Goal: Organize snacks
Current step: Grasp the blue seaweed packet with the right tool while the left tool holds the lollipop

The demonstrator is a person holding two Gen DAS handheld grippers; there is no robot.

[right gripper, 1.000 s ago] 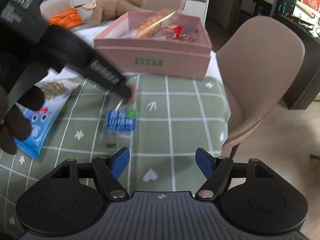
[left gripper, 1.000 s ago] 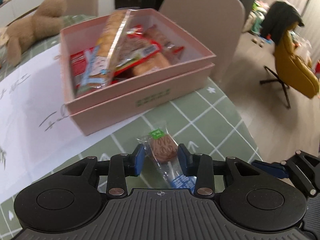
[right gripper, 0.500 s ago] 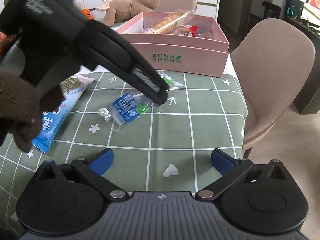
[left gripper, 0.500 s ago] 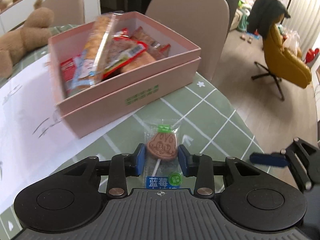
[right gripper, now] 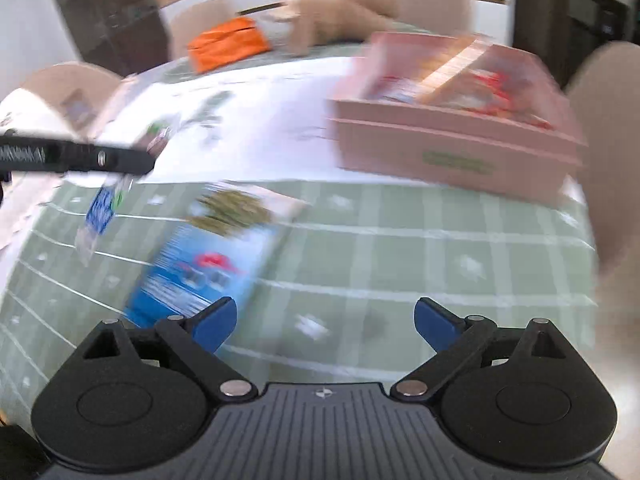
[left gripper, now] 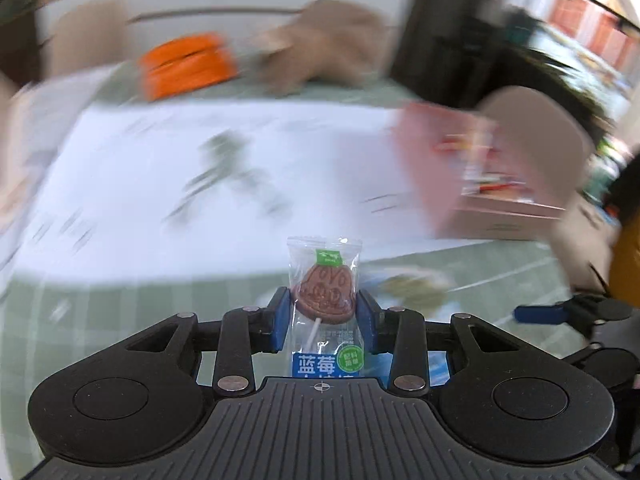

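The left gripper (left gripper: 324, 312) pinches a wrapped lollipop (left gripper: 325, 294) between its blue pads, which press on either side of the brown, face-stamped candy disc; the white stick runs down toward the camera inside the clear wrapper, whose lower part carries a blue label, and the crimped top with a small green tag stands upright above the fingertips. The right gripper (right gripper: 324, 320) has its jaws spread wide and closing a little, with nothing between them, only green checked tablecloth (right gripper: 400, 248) beneath. Taking the pink box (right gripper: 456, 148) as the landmark: it sits on the tablecloth beyond and to the right of the right gripper, open, with red and tan snack packets piled inside, blurred. A blue and white snack bag (right gripper: 216, 252) lies flat on the cloth in front of the box and to its left, just past the right gripper's left fingertip. Further left of the box, the left gripper appears from the side as a dark bar, the lollipop's wrapper hanging under its tip. A white paper sheet (left gripper: 200, 184) spreads left of the box, and behind it lie an orange pack (right gripper: 226, 42) and a brown plush toy (right gripper: 340, 20).
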